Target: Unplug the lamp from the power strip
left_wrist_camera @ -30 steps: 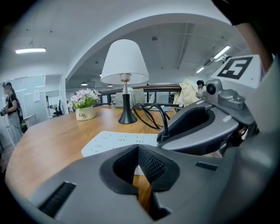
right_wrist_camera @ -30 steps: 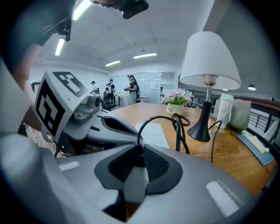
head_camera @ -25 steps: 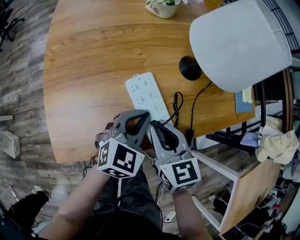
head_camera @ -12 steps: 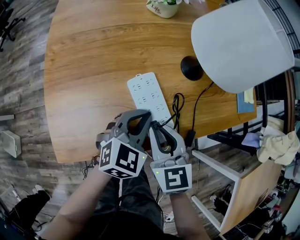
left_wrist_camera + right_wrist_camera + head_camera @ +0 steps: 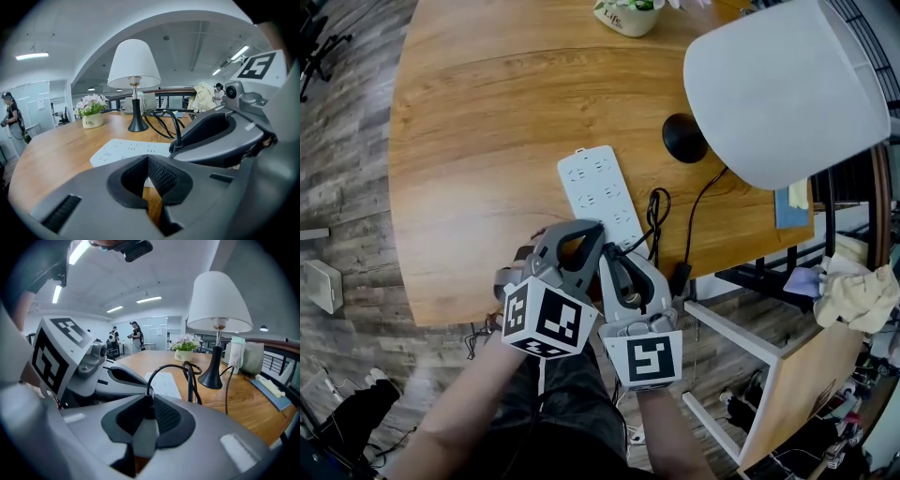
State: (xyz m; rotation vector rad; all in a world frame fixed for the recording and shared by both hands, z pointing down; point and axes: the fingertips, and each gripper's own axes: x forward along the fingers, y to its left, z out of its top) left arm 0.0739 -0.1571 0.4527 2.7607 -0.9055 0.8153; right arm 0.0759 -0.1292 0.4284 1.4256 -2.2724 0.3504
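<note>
The white power strip [image 5: 598, 195] lies flat on the round wooden table [image 5: 469, 141], and the left gripper view shows it too [image 5: 126, 150]. The lamp, with a white shade [image 5: 787, 89] and a black base [image 5: 683, 138], stands at the right. Its black cord [image 5: 655, 214] loops toward me. My right gripper [image 5: 615, 251] is at the strip's near end, shut on the pale lamp plug [image 5: 144, 432], with the cord rising out of its jaws. Whether the plug still sits in a socket is hidden. My left gripper [image 5: 585, 228] is beside it, tips together, nothing between them [image 5: 147, 161].
A flower pot [image 5: 622, 14] stands at the table's far edge. A blue book [image 5: 787, 202] lies at the right edge under the shade. Off the table to the right are a white frame [image 5: 741, 337] and cloths [image 5: 853, 286]. People stand far off in the room.
My right gripper has rolled at the wrist, so its marker cube faces the head camera more squarely. Both hands stay where they were at the strip's near end.
</note>
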